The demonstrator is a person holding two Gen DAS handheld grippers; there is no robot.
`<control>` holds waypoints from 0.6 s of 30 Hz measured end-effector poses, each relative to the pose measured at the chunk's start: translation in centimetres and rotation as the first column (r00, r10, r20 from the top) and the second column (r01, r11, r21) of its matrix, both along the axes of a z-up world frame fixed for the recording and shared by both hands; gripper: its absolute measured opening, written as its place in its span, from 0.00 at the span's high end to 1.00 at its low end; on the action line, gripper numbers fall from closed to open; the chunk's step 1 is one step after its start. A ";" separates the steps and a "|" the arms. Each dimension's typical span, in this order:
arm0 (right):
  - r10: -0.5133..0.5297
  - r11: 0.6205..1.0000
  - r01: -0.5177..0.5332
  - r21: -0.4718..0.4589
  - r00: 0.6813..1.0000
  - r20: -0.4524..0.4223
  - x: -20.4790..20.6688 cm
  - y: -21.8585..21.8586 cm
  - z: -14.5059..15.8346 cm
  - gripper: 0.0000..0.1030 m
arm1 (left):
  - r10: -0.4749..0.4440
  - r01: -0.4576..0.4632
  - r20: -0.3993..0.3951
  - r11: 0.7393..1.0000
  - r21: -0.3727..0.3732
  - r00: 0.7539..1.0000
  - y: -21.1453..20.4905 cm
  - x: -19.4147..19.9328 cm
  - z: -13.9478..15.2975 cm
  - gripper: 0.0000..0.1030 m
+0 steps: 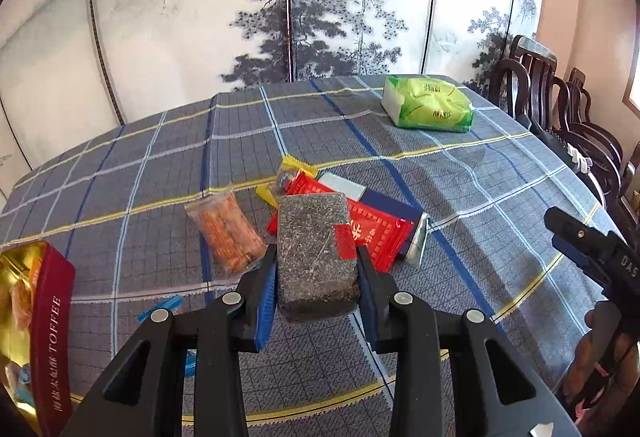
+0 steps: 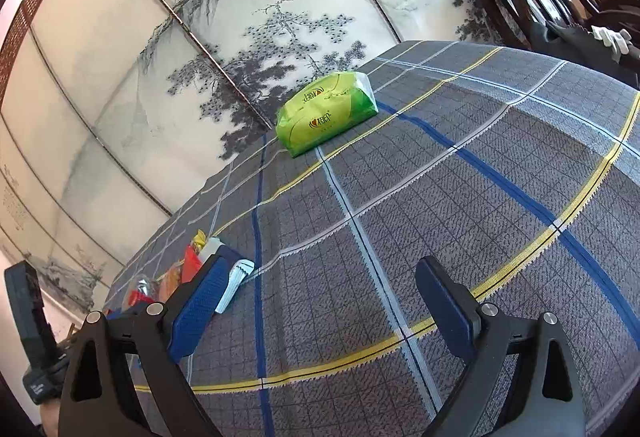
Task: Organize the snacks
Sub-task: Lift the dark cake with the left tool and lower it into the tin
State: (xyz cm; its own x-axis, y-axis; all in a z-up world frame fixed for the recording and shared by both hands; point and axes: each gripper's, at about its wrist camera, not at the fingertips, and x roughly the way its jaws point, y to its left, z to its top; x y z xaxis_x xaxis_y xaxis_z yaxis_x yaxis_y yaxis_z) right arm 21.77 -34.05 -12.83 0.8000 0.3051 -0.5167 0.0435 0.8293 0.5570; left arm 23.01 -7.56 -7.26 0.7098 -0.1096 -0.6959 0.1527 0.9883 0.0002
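Observation:
My left gripper [image 1: 316, 269] is shut on a dark speckled snack block [image 1: 314, 249] with a red label, held above the checked tablecloth [image 1: 480, 197]. Beyond it lie a red packet [image 1: 380, 237], a blue packet [image 1: 390, 203], a yellow packet [image 1: 294, 171] and an orange clear-wrapped snack [image 1: 228, 229]. A red toffee box [image 1: 44, 329] with gold lining sits at the lower left. My right gripper [image 2: 324, 301] stands open over bare cloth, nothing between its fingers; the snack pile [image 2: 192, 265] shows at its left.
A green tissue pack [image 1: 428, 103] [image 2: 326, 111] rests near the table's far edge. Dark wooden chairs [image 1: 560, 105] line the right side. A painted folding screen [image 1: 300, 17] stands behind the table. A small blue wrapper [image 1: 160, 311] lies near my left fingers.

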 end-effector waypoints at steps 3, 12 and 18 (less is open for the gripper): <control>-0.005 1.000 0.005 -0.002 1.000 -0.007 0.0 -0.1 -0.1 0.08 | 0.005 -0.005 0.024 1.000 0.000 1.000 0.8 -0.4 1.7 0.70; -0.021 1.000 0.021 -0.021 0.999 -0.034 0.1 -0.1 -0.4 0.08 | 0.080 -0.083 0.111 0.996 0.024 0.991 6.6 -1.3 5.9 0.70; -0.030 0.999 0.028 -0.031 0.998 -0.049 0.3 -0.1 -0.3 0.08 | 0.163 -0.170 0.134 0.985 0.043 0.978 12.4 -1.3 7.4 0.70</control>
State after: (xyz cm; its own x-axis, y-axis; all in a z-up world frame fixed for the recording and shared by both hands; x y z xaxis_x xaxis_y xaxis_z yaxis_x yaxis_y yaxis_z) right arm 22.05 -34.14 -13.18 0.7814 0.2657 -0.5646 0.0944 0.8440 0.5279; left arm 21.68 4.84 0.15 0.7994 0.0527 -0.5984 -0.0186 0.9978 0.0630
